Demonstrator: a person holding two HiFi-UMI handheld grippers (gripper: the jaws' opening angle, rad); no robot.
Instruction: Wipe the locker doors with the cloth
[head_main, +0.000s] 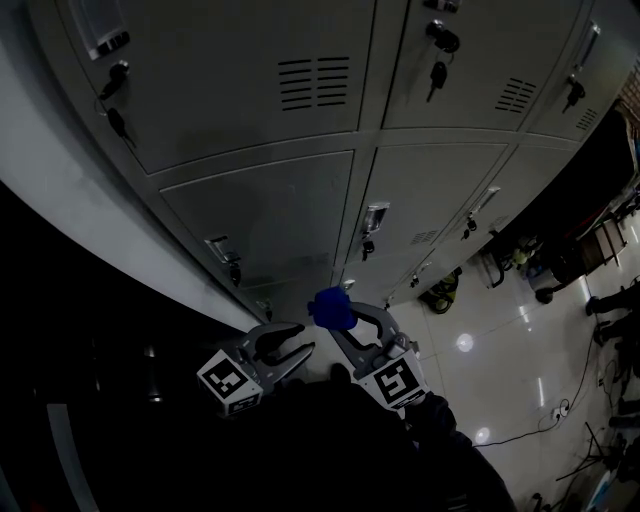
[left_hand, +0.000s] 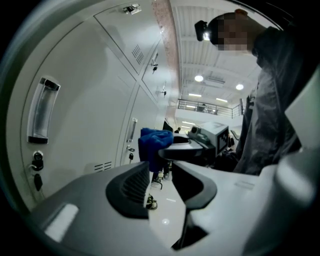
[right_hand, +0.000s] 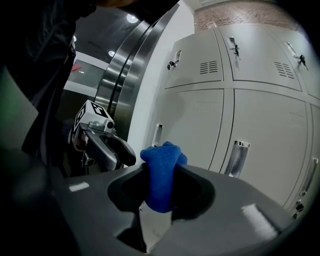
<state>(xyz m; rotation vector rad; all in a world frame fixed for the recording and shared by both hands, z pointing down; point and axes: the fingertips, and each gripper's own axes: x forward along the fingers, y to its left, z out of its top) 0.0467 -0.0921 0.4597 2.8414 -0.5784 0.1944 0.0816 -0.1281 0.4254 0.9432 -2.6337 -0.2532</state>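
Grey locker doors (head_main: 270, 210) fill the upper head view, with the grippers low in front of the bottom row. My right gripper (head_main: 338, 312) is shut on a bunched blue cloth (head_main: 330, 305), which sticks out past its jaws. In the right gripper view, the cloth (right_hand: 162, 160) sits between the jaws of the right gripper (right_hand: 160, 185), a short way off a lower locker door (right_hand: 195, 125). My left gripper (head_main: 305, 338) hangs just left of it, jaws slightly apart and empty. The left gripper (left_hand: 161, 180) sees the cloth (left_hand: 152, 140) ahead of it.
Keys (head_main: 437, 75) hang in several locks, and metal handles (right_hand: 238, 157) stick out from the doors. A curved steel column (right_hand: 117, 75) stands left of the lockers. To the right lies glossy floor (head_main: 500, 350) with cables and small objects by the locker base.
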